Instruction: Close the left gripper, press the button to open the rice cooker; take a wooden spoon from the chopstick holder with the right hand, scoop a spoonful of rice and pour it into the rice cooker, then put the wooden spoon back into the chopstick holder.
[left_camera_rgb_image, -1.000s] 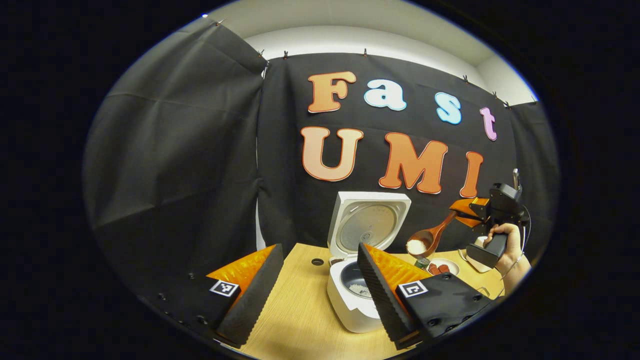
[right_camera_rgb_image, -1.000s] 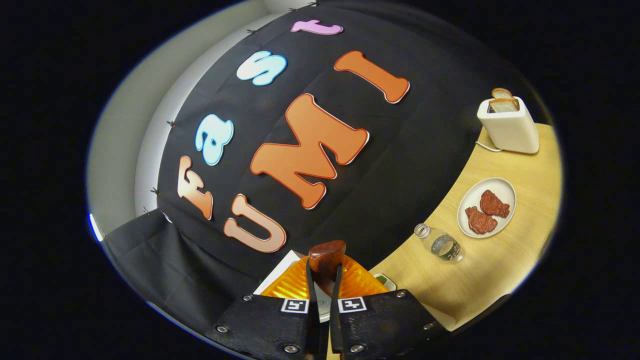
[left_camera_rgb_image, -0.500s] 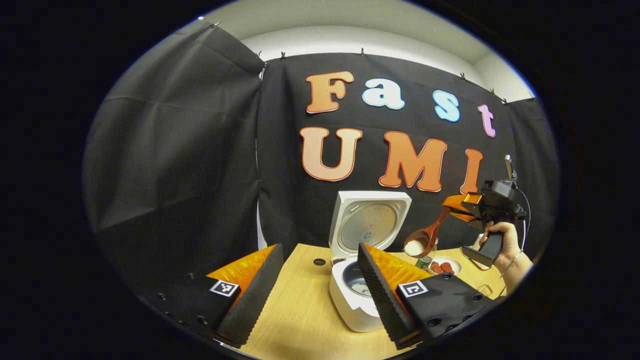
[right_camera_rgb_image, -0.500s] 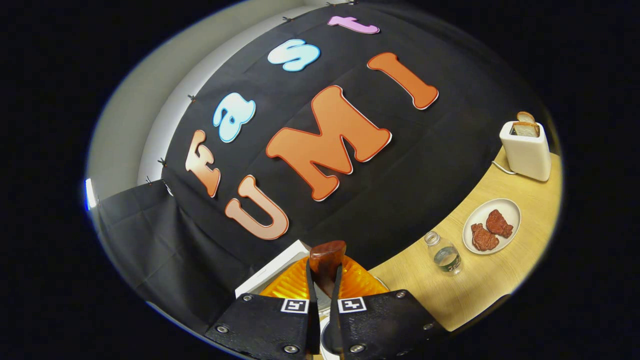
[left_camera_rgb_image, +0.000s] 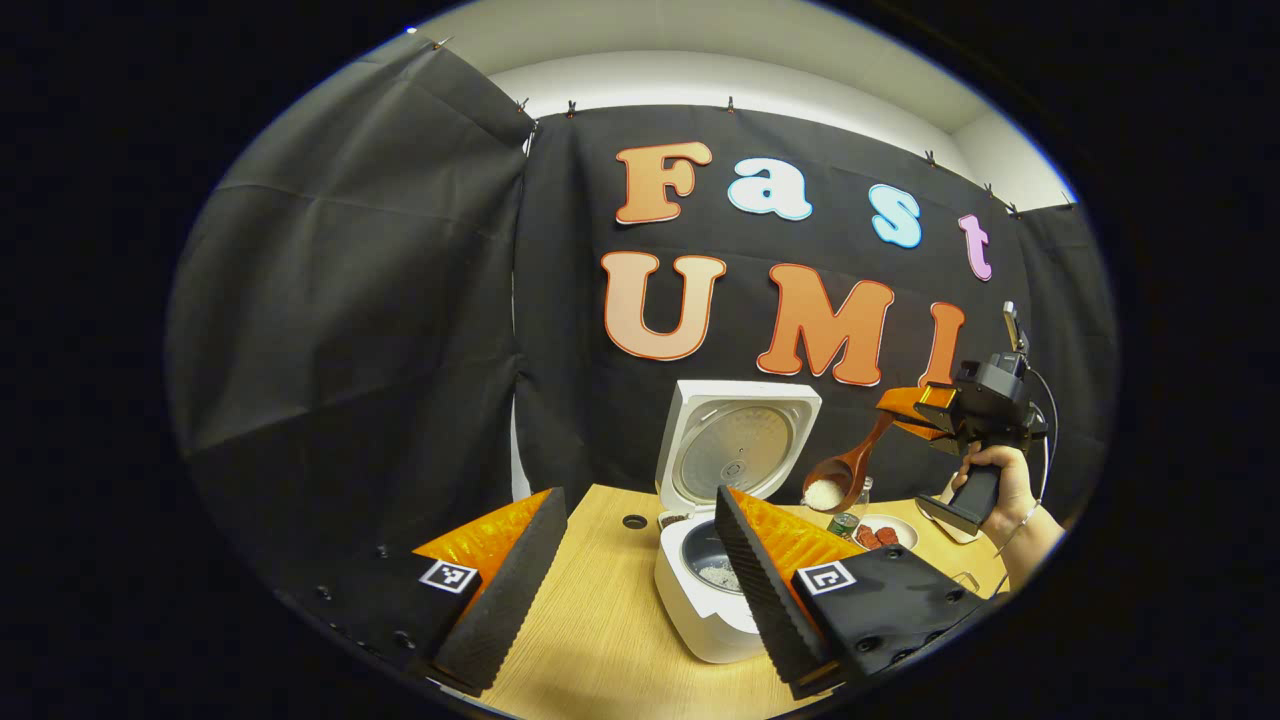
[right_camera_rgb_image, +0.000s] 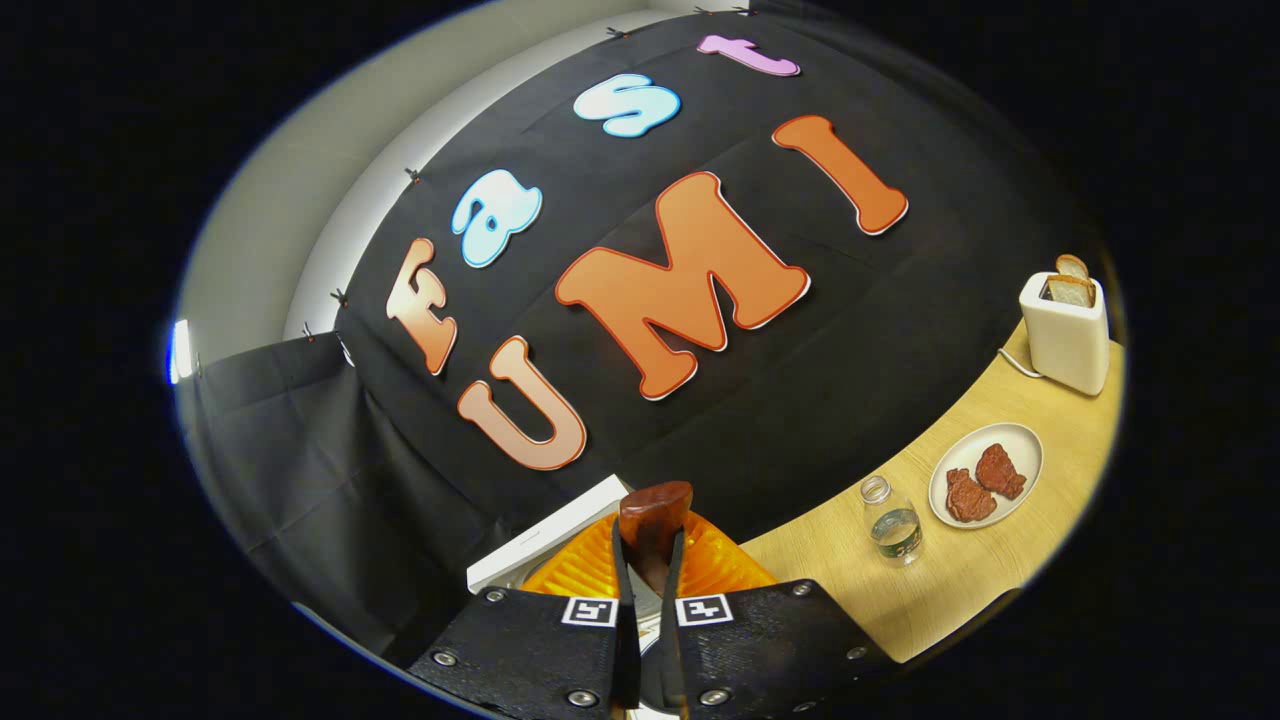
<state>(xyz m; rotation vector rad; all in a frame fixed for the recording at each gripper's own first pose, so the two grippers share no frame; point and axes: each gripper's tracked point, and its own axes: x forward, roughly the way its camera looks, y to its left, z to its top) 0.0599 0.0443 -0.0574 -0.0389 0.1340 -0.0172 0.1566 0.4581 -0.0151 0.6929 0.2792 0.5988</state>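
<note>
While the left gripper (left_camera_rgb_image: 640, 580) is idling wide open at bottom centre, the right gripper (left_camera_rgb_image: 905, 412) is clamping the spoon (left_camera_rgb_image: 845, 470), holding rice (left_camera_rgb_image: 824, 493) level beside the cooker (left_camera_rgb_image: 712, 590).

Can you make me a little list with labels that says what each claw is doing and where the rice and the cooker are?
left claw: open, holding nothing
right claw: shut on the wooden spoon
rice: a heap in the spoon's bowl, up in the air
rice cooker: lid up, some rice already inside
table: also has a plate, bottle, toaster
</note>
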